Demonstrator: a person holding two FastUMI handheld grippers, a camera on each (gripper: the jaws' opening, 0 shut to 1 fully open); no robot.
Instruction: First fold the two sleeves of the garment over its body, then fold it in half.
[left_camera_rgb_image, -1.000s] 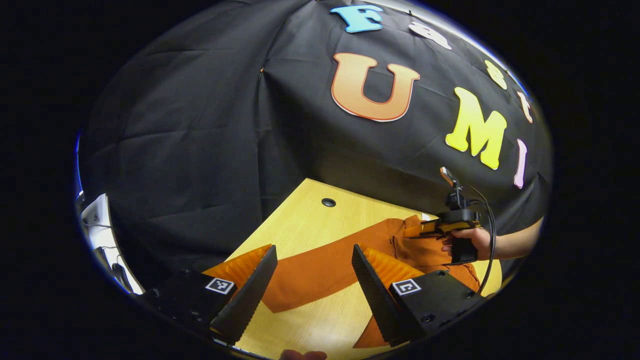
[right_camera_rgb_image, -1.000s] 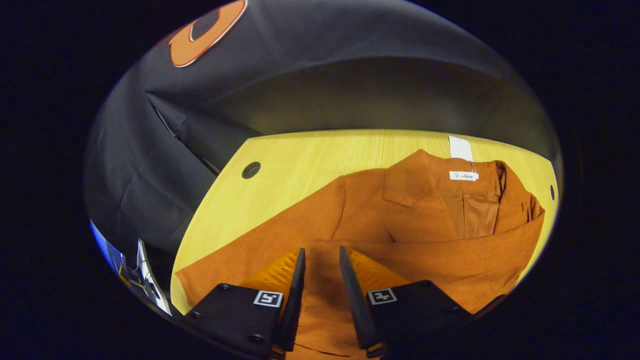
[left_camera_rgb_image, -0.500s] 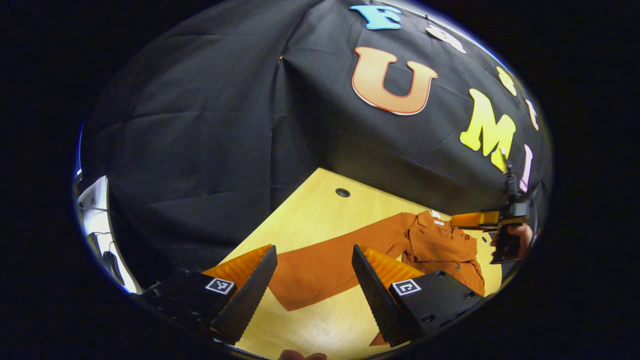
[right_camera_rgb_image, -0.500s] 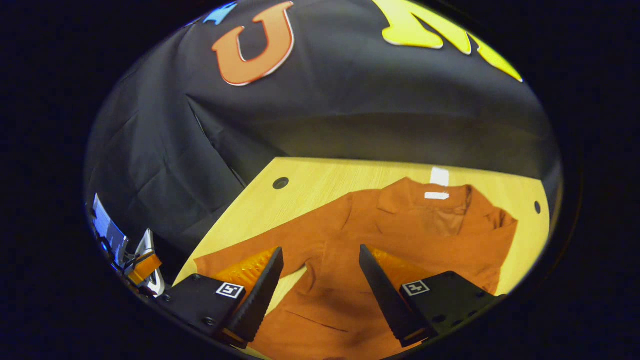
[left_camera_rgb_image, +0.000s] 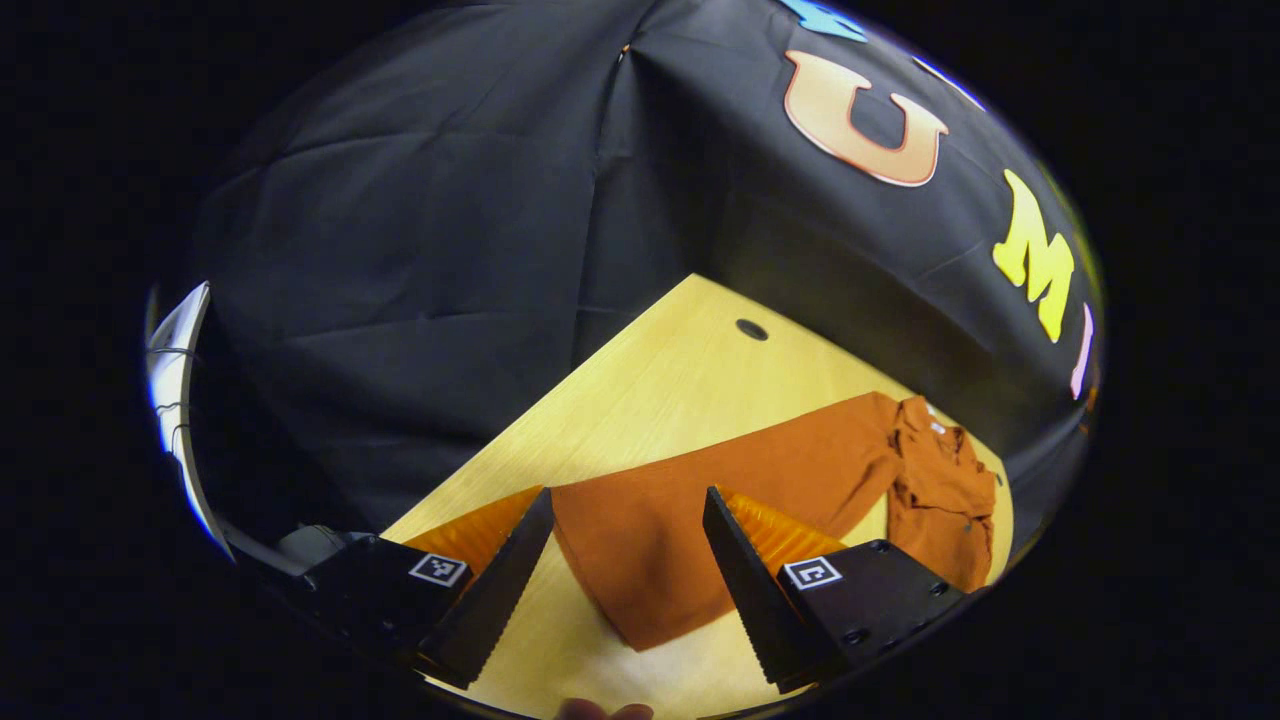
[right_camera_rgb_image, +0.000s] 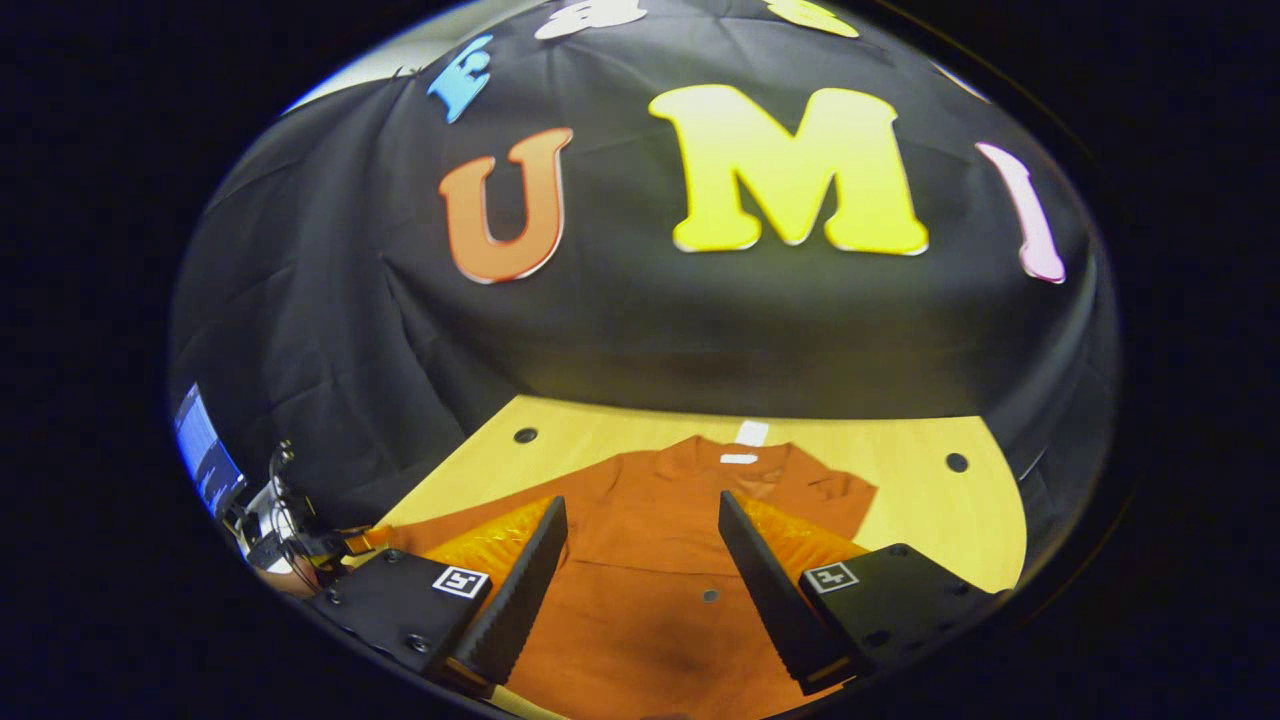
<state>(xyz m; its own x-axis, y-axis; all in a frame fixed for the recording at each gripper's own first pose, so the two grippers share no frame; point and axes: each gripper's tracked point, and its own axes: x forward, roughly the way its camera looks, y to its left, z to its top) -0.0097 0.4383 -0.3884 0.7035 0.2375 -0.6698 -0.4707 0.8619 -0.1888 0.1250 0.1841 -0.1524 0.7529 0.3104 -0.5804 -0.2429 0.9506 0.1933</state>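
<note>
Both my tongs wide, orange garment flat on the table

Left gripper view: my left gripper (left_camera_rgb_image: 625, 535) gapes wide, holding nothing, over the cuff end of the garment's long sleeve (left_camera_rgb_image: 700, 500), which stretches across the wooden table (left_camera_rgb_image: 650, 390) towards the collar. Right gripper view: my right gripper (right_camera_rgb_image: 640, 545) spreads wide too, empty, above the garment (right_camera_rgb_image: 650, 610), collar at the far edge, and my left gripper sits at the left

Nothing readable is showing: the white label (right_camera_rgb_image: 738, 458) at the collar of the garment (right_camera_rgb_image: 650, 590) is appearing too small and blurred to make out.
</note>
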